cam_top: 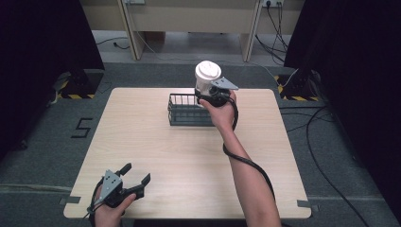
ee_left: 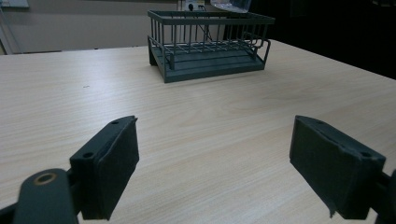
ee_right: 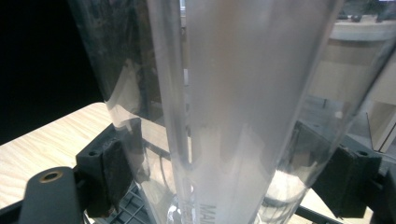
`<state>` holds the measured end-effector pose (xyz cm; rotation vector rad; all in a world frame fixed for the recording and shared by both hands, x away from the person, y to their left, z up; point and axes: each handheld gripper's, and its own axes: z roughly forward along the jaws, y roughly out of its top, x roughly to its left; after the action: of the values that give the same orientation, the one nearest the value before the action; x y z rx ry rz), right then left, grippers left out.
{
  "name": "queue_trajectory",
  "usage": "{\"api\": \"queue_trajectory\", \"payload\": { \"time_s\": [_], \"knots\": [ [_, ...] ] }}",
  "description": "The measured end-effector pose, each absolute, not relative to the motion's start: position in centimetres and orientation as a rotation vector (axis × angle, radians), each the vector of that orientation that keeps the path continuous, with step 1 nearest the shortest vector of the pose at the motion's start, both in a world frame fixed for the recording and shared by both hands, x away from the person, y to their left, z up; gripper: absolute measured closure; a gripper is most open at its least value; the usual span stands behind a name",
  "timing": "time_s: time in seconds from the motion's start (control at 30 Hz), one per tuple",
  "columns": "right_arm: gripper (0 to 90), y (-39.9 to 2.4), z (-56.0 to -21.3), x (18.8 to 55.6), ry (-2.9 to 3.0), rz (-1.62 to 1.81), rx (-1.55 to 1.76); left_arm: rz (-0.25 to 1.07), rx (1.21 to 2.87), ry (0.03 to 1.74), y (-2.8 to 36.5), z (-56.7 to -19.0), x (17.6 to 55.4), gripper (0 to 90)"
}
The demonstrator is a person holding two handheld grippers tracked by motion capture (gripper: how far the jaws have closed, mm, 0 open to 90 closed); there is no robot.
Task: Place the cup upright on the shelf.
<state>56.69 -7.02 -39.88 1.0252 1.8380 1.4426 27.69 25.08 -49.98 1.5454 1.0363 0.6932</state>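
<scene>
**Clear lidded cup held over the wire basket, left gripper idle**

Your left gripper (cam_top: 135, 176) sits at the near left corner of the counter (cam_top: 156, 151), its fingers (ee_left: 112, 168) spread wide with bare wood grain between them. From the left gripper view you look across the counter to the dark wire basket (ee_left: 210, 44), a rectangular rack with thin vertical bars and a slatted floor; its far rim meets the top of that view, where a clear object is cut off and cannot be identified.

Moving right in the high view, the basket stands at the far middle of the counter. Your right hand (cam_top: 222, 113) holds the right gripper (cam_top: 210, 92) just above the basket's right end, its fingers closed on the cup (cam_top: 207, 78). The cup is a tall clear plastic tumbler with a white lid, held upright, narrowing toward its base. In the right gripper view its wall is frosted and reflective, with a vertical seam and faint embossed lettering near the bottom that is too blurred to read. Whether the cup's base touches the basket cannot be told.
</scene>
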Motion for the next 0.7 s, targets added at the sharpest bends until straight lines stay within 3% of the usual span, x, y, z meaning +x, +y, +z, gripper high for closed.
{"api": "queue_trajectory", "payload": {
  "time_s": [0.7],
  "knots": [
    [18.4,-6.6,-41.7,57.9,1.856,1.392,1.078,0.692,1.545,1.034,25.0,-49.9,27.7,15.2]
  ]
}}
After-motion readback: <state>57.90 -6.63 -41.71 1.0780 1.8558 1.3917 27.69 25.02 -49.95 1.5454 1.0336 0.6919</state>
